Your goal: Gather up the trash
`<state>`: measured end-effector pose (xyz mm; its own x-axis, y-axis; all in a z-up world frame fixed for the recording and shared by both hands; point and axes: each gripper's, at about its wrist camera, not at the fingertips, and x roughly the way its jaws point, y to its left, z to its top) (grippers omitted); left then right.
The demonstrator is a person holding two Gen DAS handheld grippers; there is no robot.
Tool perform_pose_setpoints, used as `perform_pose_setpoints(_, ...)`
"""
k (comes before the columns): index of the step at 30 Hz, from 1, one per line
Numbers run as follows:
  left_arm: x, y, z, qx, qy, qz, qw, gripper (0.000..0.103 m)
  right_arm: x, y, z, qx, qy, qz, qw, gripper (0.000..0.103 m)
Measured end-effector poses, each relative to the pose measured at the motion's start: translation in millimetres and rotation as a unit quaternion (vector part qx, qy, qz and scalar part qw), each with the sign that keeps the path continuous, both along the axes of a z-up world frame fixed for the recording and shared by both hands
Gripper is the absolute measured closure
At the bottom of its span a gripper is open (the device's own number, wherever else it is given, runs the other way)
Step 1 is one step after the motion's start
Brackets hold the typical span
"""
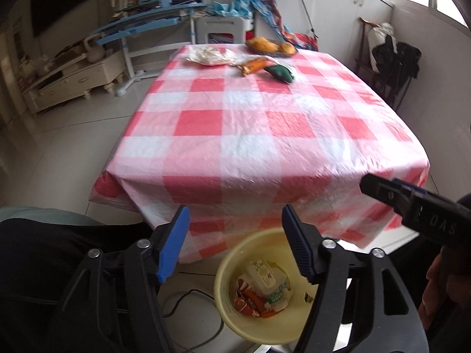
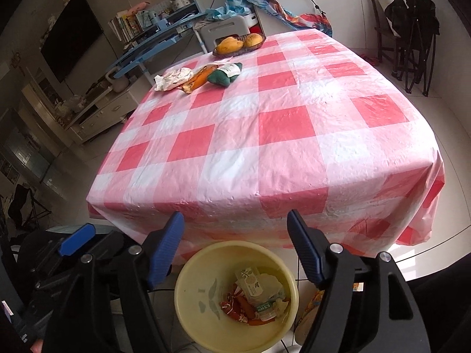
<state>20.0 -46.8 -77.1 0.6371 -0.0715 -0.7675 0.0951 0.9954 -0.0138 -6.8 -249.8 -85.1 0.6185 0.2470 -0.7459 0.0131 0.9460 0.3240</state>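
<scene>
Below both spread tongs [image 1: 234, 242] [image 2: 235, 248], half-hidden yellow basin [image 2: 203, 317], jumbled wrappers [image 2: 253, 303] inside.

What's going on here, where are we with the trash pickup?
Both grippers, left and right, hang open and hold nothing, above the yellow bin on the floor at the table's near edge. Several wrappers already lie in it. At the far end of the checked tablecloth, a crumpled white wrapper, an orange packet and a green packet remain, beside the fruit plate.
</scene>
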Motion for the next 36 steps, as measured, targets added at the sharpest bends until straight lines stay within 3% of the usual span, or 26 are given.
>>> perform_pose_setpoints(10,4.5,7.6,1.2,-0.004,-0.012,0.026,0.9996,0.026,-1.0,0.6,-1.4,-0.022,-0.008,-0.005,1.000,0.030)
perform_pose_setpoints(36,7.4,3.2,-2.1,-0.007,-0.010,0.025,0.9996,0.023,-4.0,5.8,-4.7,-0.055,-0.010,-0.002,0.998,0.027)
